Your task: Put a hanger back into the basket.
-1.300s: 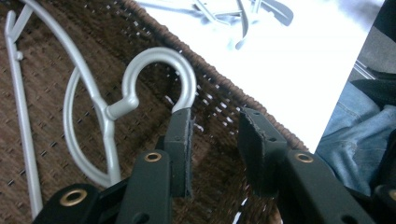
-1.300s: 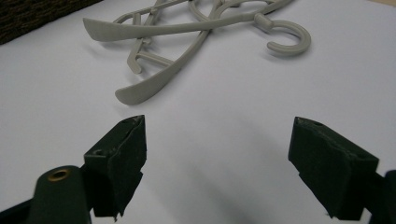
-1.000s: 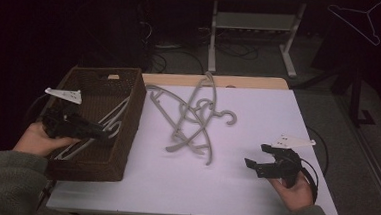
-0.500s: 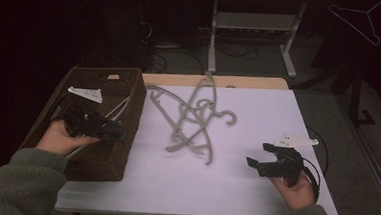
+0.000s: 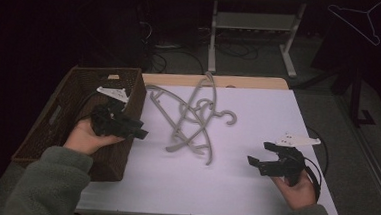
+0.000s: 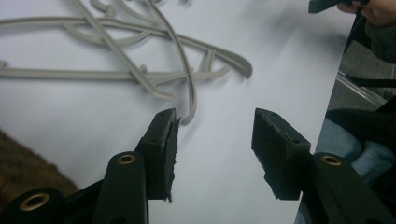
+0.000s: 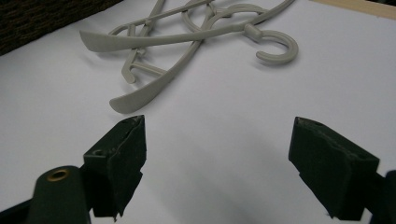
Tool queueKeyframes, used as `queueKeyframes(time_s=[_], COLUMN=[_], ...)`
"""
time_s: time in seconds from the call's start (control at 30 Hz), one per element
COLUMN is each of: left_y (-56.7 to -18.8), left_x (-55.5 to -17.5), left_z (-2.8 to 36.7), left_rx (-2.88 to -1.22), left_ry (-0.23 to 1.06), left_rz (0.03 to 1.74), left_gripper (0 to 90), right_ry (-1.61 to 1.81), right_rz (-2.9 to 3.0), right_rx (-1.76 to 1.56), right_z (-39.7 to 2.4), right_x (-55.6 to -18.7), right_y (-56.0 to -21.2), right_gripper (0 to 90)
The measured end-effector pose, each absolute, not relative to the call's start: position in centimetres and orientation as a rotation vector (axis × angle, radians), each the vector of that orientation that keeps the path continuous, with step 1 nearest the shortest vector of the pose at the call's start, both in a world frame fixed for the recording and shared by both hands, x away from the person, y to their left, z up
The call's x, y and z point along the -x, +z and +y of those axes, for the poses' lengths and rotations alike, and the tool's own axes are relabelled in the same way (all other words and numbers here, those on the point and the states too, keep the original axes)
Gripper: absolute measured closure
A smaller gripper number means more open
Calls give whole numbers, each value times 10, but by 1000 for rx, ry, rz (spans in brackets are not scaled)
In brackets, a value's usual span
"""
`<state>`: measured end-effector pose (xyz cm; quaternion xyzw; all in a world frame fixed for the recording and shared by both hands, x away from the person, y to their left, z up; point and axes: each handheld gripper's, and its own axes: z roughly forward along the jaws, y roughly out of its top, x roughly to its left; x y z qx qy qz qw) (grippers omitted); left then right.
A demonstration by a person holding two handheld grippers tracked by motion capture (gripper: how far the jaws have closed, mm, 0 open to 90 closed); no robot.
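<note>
Several grey hangers (image 5: 193, 116) lie tangled in a heap on the white table (image 5: 214, 184), between the two tongs and toward the far edge. The left tongs (image 5: 139, 132) hang at the near right rim of the brown basket (image 5: 53, 114), pointing across the table at the heap; their jaws have just been opening and stand about half apart with nothing between them. In the left gripper view the nearest hanger's curved end (image 6: 189, 112) lies just beyond the left jaw tip, so the heap sits straight ahead and a little to that jaw's side, close but not touching. The right tongs (image 5: 255, 161) sit near the table's front right corner, jaws spread wide and empty; in the right gripper view the closest hanger arm tip (image 7: 121, 103) lies ahead and toward its left jaw, with a clear strip of table between.

The heap's long run goes roughly from the far side down toward the near middle of the table, with one hook (image 5: 230, 117) sticking out to the right. The left tongs look the nearer of the two, and I judge the next grab will turn on lining their jaws across a single thin arm, not along it, to lift one hanger free of the tangle.
</note>
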<state>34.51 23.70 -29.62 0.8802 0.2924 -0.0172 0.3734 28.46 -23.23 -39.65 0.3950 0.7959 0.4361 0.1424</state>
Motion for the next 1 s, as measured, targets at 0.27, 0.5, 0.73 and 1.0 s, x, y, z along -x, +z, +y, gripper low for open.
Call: queueKeyframes(time_s=[0.27, 0.5, 0.73, 1.0], left_y=[-300, -310, -319, -329], left_x=[-356, -369, -379, -395], left_z=[199, 170, 154, 145], left_rx=[-2258, -2252, -2236, -2218], left_ry=[-51, -72, -90, -114], left_rz=[742, 756, 774, 809], left_gripper=[480, 475, 472, 466], right_ry=[1261, 1273, 1281, 1296], right_rz=[2294, 2287, 2280, 2271], right_rx=[-1143, -1146, -1150, -1160], right_z=[-234, -236, -239, -242], right_x=[-285, -286, -286, -288], right_y=[-396, -395, -394, -394], right_gripper=[183, 182, 182, 182])
